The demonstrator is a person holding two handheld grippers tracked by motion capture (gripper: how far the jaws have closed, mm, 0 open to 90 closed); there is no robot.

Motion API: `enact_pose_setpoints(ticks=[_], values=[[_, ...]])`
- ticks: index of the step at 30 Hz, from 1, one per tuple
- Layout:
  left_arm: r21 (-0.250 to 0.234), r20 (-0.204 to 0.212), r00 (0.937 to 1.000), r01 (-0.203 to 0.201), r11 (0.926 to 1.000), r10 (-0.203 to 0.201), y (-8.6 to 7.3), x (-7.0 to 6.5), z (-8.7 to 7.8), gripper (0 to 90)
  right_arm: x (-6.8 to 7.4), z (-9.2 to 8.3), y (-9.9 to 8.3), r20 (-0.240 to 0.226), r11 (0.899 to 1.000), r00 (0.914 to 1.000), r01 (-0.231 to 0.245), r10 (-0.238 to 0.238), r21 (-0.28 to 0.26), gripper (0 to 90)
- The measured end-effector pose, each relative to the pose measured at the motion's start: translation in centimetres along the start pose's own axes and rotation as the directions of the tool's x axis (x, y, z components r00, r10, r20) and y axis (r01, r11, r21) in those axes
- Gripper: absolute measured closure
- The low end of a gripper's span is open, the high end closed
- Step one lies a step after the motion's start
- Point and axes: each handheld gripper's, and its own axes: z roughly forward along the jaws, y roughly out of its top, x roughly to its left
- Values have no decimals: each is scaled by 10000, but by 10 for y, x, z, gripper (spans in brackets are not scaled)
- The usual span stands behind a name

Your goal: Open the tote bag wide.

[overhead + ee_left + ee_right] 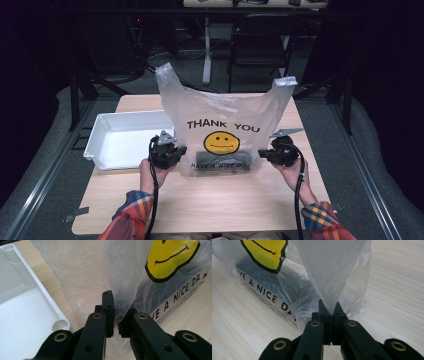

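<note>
I see the plastic bag [223, 131] standing mid-frame on the table [210, 200], my left gripper [167, 150] pinching its lower left edge beside the white tray [107, 137], and my right gripper [278, 150] pressed together on its lower right edge.

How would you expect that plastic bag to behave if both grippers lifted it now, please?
The plastic bag would probably sag and crumple: its thin film already wrinkles. The dark object low inside likely makes it bottom-heavy, so it may swing. The right gripper pinches only a thin fold, and so does the left gripper, so the film might slip or stretch.
</note>
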Motion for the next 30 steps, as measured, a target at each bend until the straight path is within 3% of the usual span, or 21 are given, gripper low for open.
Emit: enact_pose_setpoints(ticks=[4,6,12,20,24,29,30], values=[[308,124,9999,-94,9995,90,-2,0,5,861,-2,7,-3,-200,9994,9993,-319,321,121,900],[472,177,9998,-72,9989,64,-4,0,8,861,-3,10,-5,-33,9984,9993,-377,378,411,900],[997,277,9994,-244,9947,217,-9,-6,20,861,-5,17,-9,-27,9941,9993,-359,364,1024,900],[1367,264,9991,-357,9900,324,-15,-6,23,874,-5,24,-15,-61,9905,9989,-445,457,1301,900],[1586,280,9995,-179,9872,136,-19,-3,26,887,-7,27,-18,49,9867,9991,-417,415,1569,900],[1901,362,9993,-111,9817,43,-23,0,28,891,-6,33,-22,-105,9888,9986,-494,513,1408,900],[1954,421,9991,-106,9807,24,-23,0,28,890,-6,32,-21,51,9866,9993,-377,373,1589,900]])
